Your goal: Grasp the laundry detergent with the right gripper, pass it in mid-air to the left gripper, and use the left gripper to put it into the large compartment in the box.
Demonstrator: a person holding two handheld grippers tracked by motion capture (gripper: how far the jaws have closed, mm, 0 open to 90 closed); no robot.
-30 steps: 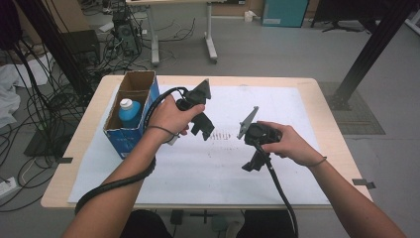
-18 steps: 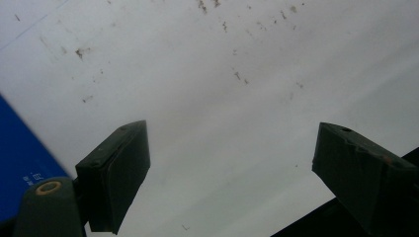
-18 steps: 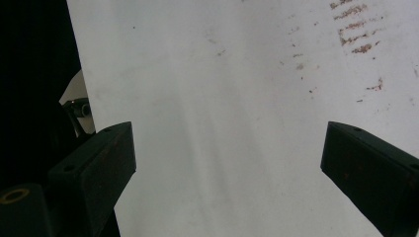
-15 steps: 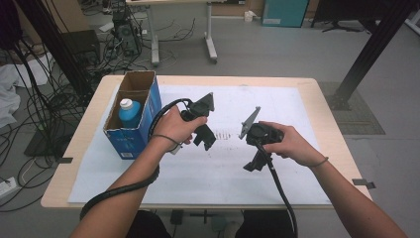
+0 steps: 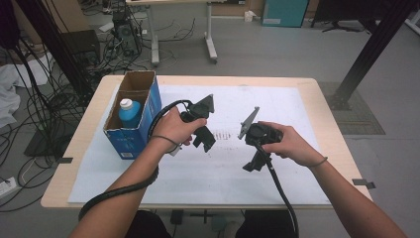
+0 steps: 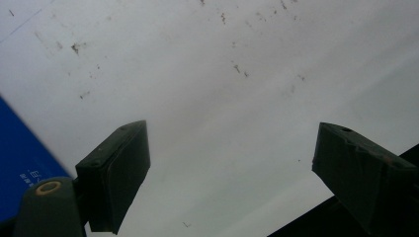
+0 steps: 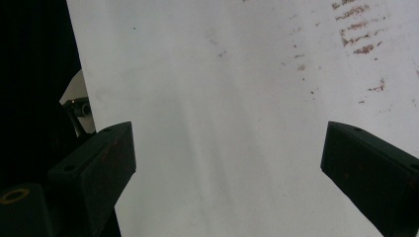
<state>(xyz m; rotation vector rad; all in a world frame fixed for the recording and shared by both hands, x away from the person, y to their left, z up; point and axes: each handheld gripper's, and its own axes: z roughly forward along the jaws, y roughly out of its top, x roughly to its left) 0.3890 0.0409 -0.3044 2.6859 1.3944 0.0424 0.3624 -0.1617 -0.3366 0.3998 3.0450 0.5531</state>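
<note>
Left hand-held gripper [image 5: 205, 139], jaws wide and empty, hovers beside the cardboard box [image 5: 148, 106] holding a blue bottle [image 5: 129, 113].

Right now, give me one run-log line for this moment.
left gripper: open, empty, beside blue box | right gripper: open, empty, over white sheet | bottle: upright in box

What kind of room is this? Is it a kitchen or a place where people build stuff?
Probably a workshop or a lab, not a kitchen. Bundles of cables lie on the bare grey floor, a black metal frame stands beside the table, and more work tables stand behind.
</note>
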